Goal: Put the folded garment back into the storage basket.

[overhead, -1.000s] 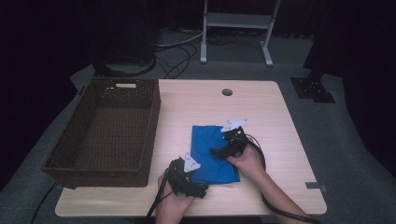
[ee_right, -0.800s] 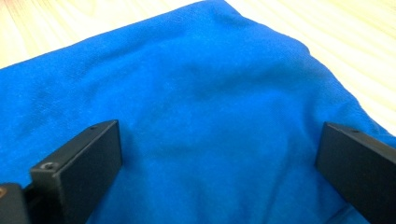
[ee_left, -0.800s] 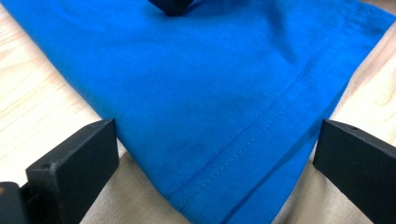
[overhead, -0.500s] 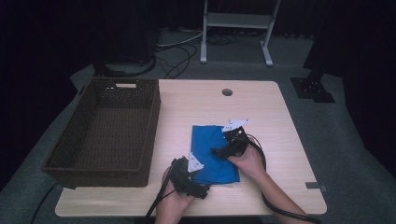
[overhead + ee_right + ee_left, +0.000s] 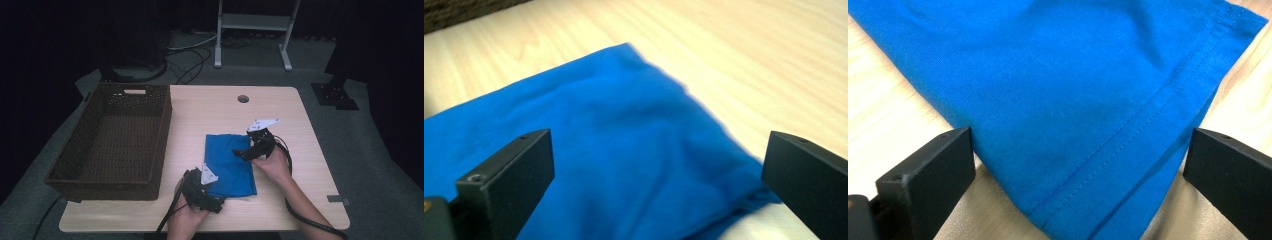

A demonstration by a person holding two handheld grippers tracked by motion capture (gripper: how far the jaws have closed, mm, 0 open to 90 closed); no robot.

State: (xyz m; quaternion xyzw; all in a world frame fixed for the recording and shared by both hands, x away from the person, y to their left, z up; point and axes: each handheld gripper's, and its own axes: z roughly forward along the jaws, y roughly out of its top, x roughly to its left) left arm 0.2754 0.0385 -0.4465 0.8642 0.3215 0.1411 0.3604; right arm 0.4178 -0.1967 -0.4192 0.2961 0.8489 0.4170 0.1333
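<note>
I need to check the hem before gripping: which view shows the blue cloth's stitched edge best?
The left gripper view: the blue cloth has its double-stitched hem running sharply between the open jaws. The right gripper view shows a blurred, plain fold; the high view shows the whole folded cloth, too small for stitching.

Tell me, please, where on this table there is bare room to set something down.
The table is bare between the basket and the blue cloth, across the far side around the round hole, and along the right edge. It is crowded near the cloth, where the left gripper and right gripper work.
</note>
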